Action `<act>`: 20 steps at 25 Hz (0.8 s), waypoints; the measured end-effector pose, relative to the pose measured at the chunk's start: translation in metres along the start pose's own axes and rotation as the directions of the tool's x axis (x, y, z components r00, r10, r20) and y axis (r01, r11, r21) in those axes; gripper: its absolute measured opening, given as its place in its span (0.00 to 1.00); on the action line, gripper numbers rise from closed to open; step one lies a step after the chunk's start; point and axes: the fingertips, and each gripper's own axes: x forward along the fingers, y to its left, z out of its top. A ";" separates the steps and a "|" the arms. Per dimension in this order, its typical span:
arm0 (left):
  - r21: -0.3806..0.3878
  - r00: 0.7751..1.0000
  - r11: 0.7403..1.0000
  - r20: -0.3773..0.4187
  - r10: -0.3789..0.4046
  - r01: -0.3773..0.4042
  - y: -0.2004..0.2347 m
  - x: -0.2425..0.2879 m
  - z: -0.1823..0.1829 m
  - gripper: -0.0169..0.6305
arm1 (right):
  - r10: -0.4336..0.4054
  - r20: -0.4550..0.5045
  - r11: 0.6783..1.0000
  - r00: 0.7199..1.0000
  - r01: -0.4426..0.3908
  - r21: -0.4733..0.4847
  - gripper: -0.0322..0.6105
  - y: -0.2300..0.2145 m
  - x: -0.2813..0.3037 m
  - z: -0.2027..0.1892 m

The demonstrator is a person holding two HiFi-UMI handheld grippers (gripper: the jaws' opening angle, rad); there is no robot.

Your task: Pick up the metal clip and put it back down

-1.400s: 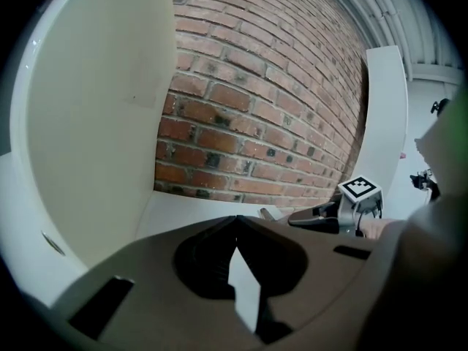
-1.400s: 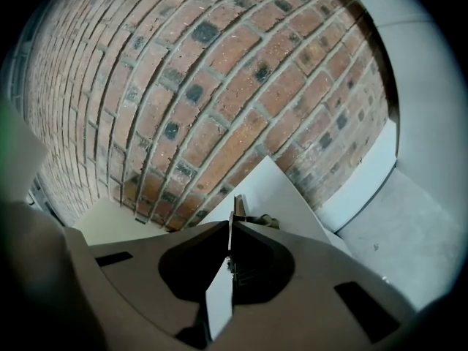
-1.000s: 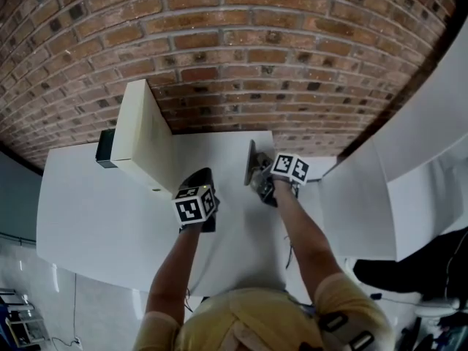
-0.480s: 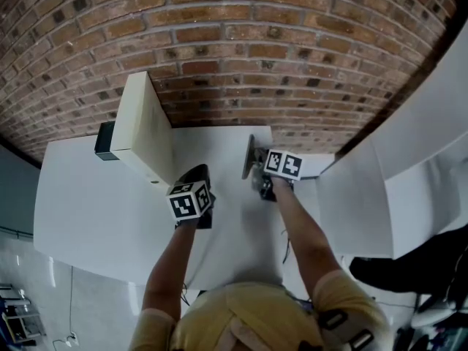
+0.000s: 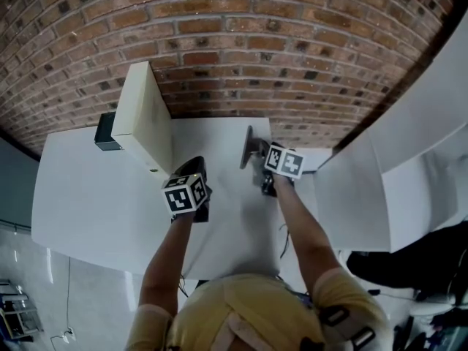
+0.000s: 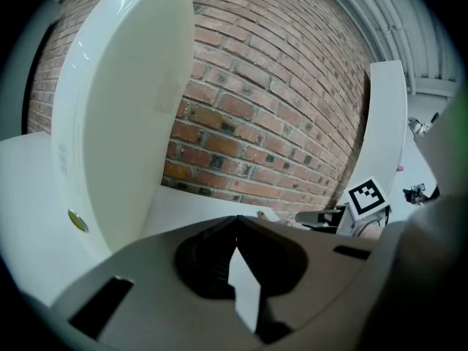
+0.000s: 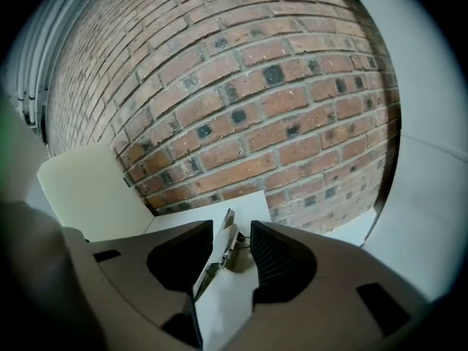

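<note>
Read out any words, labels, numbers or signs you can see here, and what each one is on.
No readable words or numbers anywhere.
Left marker cube: black-and-white square pattern, no letters.
Right marker cube: same kind of pattern.
Small round disc on the cream panel: too small to read.

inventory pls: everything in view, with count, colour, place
brick wall: one, red-brown, behind the table
table: one, white, against the wall
box: one, cream, upright, table's back left
black object: one, behind the box, kind unclear
metal clip: one, silver, between the right gripper's jaws
panels: at least two, white, right of the table
left gripper: one, dark, jaws together, empty
right gripper: one, dark, jaws opening
arms: two, bare
</note>
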 end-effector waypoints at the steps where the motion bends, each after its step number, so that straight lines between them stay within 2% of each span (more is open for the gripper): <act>1: 0.001 1.000 1.000 0.003 -0.001 0.001 0.000 -0.002 0.000 0.03 | -0.001 0.009 1.000 1.000 0.001 -0.003 0.27 0.001 -0.005 0.001; 5: 0.008 1.000 1.000 0.013 -0.014 0.014 -0.004 -0.013 -0.003 0.03 | 0.014 0.051 1.000 0.999 -0.012 -0.021 0.26 0.008 -0.030 0.002; 9: -0.006 0.999 1.000 0.027 -0.022 0.023 -0.005 -0.024 -0.008 0.03 | 0.039 0.074 0.995 0.996 -0.033 -0.092 0.21 0.022 -0.052 0.000; 14: -0.016 0.999 0.999 0.046 -0.030 0.031 -0.004 -0.040 -0.010 0.03 | 0.058 0.085 0.991 0.995 -0.047 -0.125 0.17 0.037 -0.076 -0.010; 20: 0.054 0.997 0.998 0.078 -0.014 0.010 -0.007 -0.066 -0.009 0.03 | 0.064 0.123 0.987 0.990 -0.045 -0.154 0.11 0.046 -0.103 -0.018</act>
